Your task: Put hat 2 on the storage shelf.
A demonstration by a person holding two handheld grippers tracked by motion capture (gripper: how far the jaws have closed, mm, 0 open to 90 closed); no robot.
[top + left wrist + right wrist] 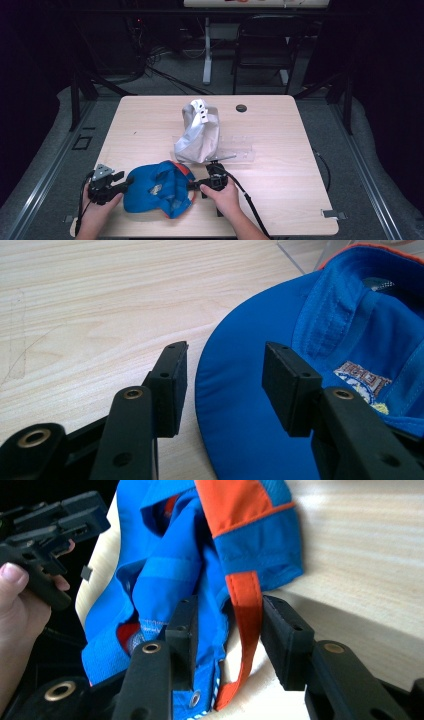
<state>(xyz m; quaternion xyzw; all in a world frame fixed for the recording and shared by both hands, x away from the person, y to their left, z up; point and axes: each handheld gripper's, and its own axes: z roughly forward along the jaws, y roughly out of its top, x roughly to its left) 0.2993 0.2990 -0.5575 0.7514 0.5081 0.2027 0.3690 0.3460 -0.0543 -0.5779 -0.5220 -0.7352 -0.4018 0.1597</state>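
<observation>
Right gripper (225, 640): jaws apart astride blue cap's (157, 187) orange strap (245, 610) | left gripper (225, 385): jaws apart over cap's brim (240, 415) | cap: near table (280, 150) edge, between grippers, long axis left-right | grey cap (199, 132): farther back.

Blue cap (159, 189) lies between two grippers (111, 186) (207, 183).

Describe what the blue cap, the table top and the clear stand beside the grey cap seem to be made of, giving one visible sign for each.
Blue cap: woven fabric, probably a thin synthetic; it shows stitched seams, soft folds and an embroidered badge. Table top: pale wood or wood-look laminate, matt, with grain lines; which of the two cannot be told. Clear stand: see-through plastic, likely acrylic, since the table shows through it.
</observation>
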